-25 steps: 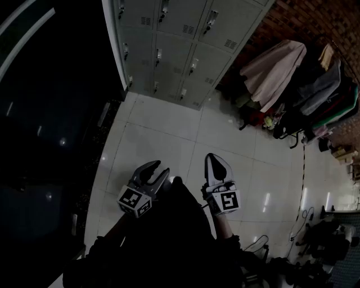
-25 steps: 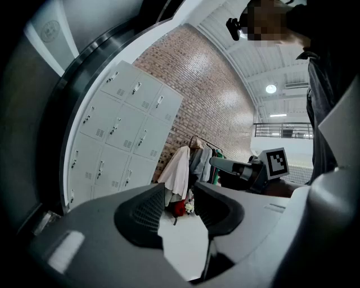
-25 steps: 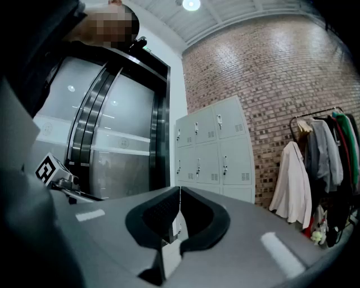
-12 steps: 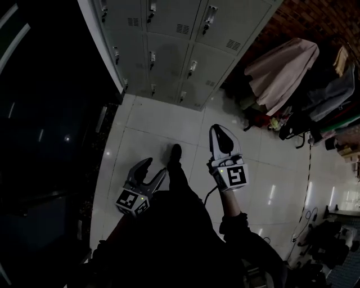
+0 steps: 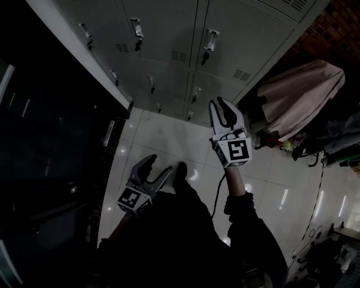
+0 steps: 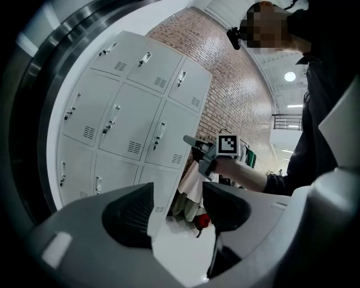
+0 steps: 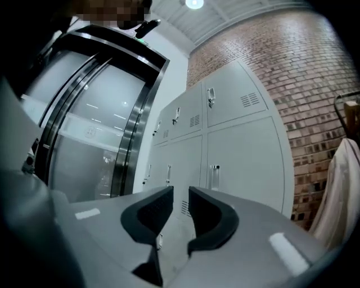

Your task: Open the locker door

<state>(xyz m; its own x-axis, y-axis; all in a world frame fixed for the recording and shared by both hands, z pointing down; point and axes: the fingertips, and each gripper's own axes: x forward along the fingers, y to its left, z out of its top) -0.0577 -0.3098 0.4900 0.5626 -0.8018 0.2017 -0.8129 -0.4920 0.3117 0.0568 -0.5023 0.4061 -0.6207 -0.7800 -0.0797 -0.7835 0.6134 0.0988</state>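
A bank of grey lockers (image 5: 225, 34) fills the top of the head view, all doors closed, each with a small metal handle (image 5: 211, 40). My right gripper (image 5: 226, 108) is raised in front of the lower doors, apart from them. Its jaws are opening, with nothing between them. In the right gripper view the jaws (image 7: 181, 207) point at a closed door with a handle (image 7: 214, 175). My left gripper (image 5: 157, 166) hangs low over the floor, its jaws opening wide and empty. The left gripper view (image 6: 177, 203) shows the lockers (image 6: 129, 112) and the right gripper (image 6: 194, 144).
A dark glass door with a metal frame (image 5: 56, 140) stands left of the lockers. A rack with a pale coat (image 5: 298, 95) and other clothes is at the right, before a brick wall (image 5: 337, 17). White floor tiles (image 5: 163, 140) lie below. The person's shoe (image 5: 180, 169) is between the grippers.
The lockers have come nearer and fill more of the view. My right gripper has risen toward them and its jaws have parted. The left gripper stays low, with wider jaws.
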